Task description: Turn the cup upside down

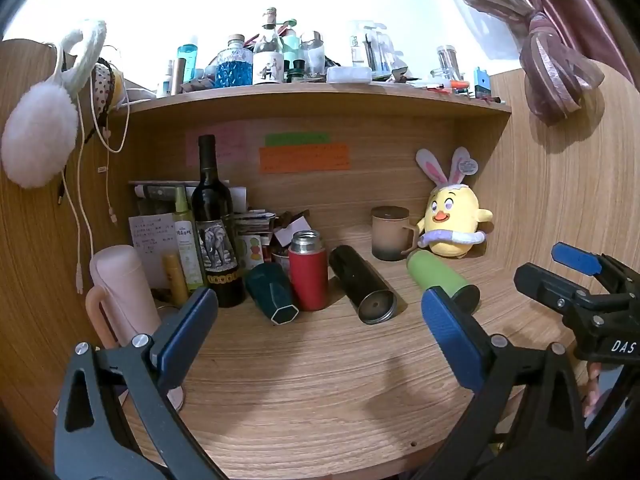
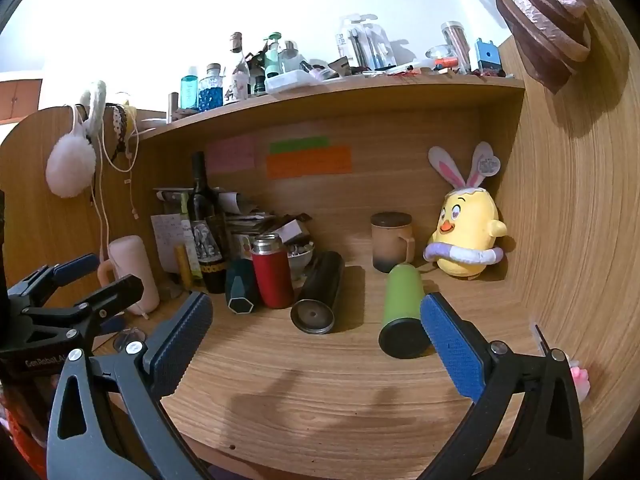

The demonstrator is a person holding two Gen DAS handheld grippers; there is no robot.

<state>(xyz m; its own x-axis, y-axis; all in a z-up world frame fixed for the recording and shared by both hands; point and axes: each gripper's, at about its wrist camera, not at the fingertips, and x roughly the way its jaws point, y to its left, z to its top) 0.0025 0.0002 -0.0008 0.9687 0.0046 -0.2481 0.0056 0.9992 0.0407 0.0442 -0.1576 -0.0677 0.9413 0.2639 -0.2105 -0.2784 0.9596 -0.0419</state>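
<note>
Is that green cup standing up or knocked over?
Knocked over. The green cup lies on its side on the desk, its dark round end facing the cameras, lengthwise toward the mug.

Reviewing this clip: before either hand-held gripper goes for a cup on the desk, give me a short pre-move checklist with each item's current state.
1. Left hand-held gripper open and empty: ok.
2. Right hand-held gripper open and empty: ok.
3. Target cup identified: cannot tell. A beige handled ceramic mug stands at the back; a green cylindrical tumbler, a black cylindrical tumbler and a dark teal hexagonal cup lie on their sides.
4. Bare wooden desk surface in front to set a cup down: ok.
5. Room around the teal cup: not ok; the upright red steel-necked flask stands right beside it.
</note>
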